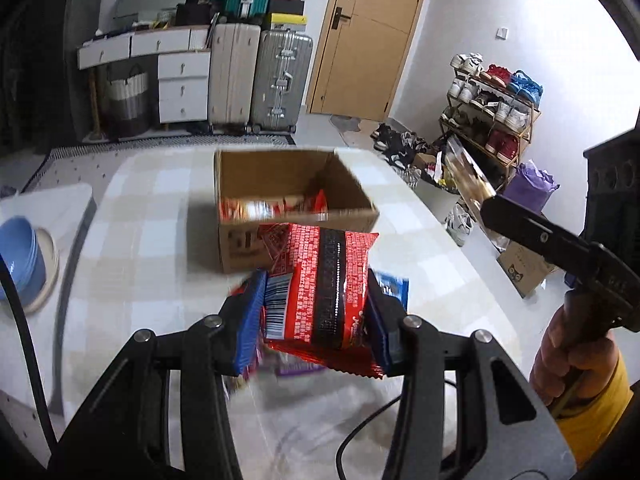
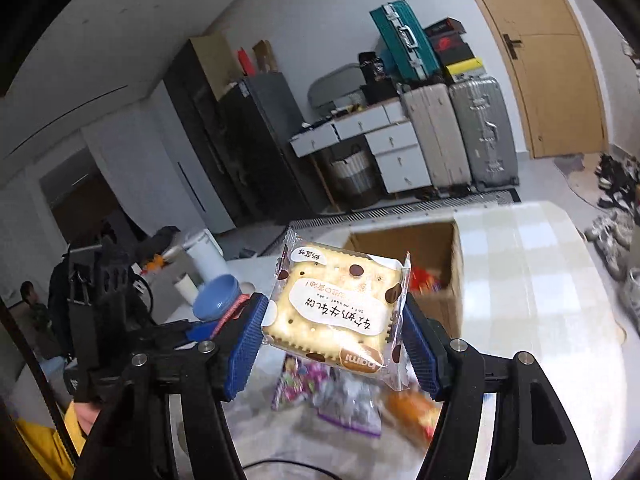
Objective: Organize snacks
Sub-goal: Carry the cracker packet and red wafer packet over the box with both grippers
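My left gripper (image 1: 316, 322) is shut on a red snack packet (image 1: 324, 288) and holds it above the table, just in front of an open cardboard box (image 1: 240, 248) with red packets inside. My right gripper (image 2: 334, 340) is shut on a clear-wrapped nougat cracker packet (image 2: 340, 304), held above the table with the box (image 2: 452, 304) beyond it to the right. The right gripper also shows in the left wrist view at the right edge (image 1: 492, 200), its packet blurred. Several loose snack packets (image 2: 352, 400) lie on the table under the right gripper.
The table (image 1: 140, 260) has a pale checked cloth. Blue bowls (image 1: 20, 260) stand at its left edge. Cables (image 1: 360, 428) lie near the front. Suitcases, drawers, a door and a shoe rack (image 1: 492, 116) stand beyond the table.
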